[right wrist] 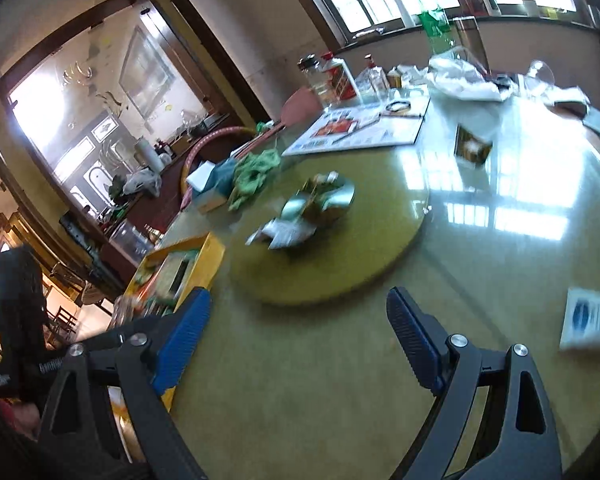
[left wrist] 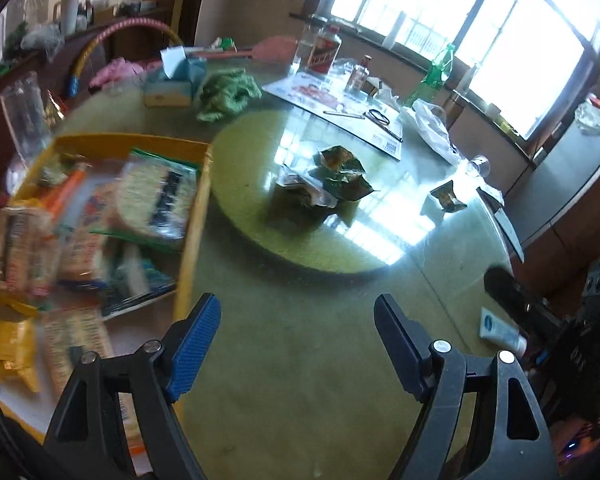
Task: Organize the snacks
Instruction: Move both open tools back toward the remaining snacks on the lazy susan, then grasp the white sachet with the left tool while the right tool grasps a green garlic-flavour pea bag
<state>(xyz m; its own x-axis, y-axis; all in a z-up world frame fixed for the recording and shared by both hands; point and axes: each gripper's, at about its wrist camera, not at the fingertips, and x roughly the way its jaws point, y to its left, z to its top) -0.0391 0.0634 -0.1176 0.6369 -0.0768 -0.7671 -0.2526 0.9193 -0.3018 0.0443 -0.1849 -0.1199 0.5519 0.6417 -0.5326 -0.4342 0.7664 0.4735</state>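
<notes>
Crumpled snack packets (left wrist: 324, 180) lie heaped mid-turntable (left wrist: 256, 236) on the desk (left wrist: 300, 340), one more packet (left wrist: 446, 196) at the pile's 3 o'clock. At the pile's 9 o'clock a yellow box (left wrist: 188, 248) holds blurred snack packs (left wrist: 156, 196). Both the left gripper (left wrist: 298, 316) and right gripper (right wrist: 300, 308) hover with jaws spread, pinching nothing.

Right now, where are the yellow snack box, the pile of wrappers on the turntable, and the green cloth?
yellow snack box (left wrist: 198, 200), left wrist view, on its right wall.
pile of wrappers (left wrist: 326, 180), left wrist view, its middle.
green cloth (left wrist: 228, 94), left wrist view, its middle.
</notes>
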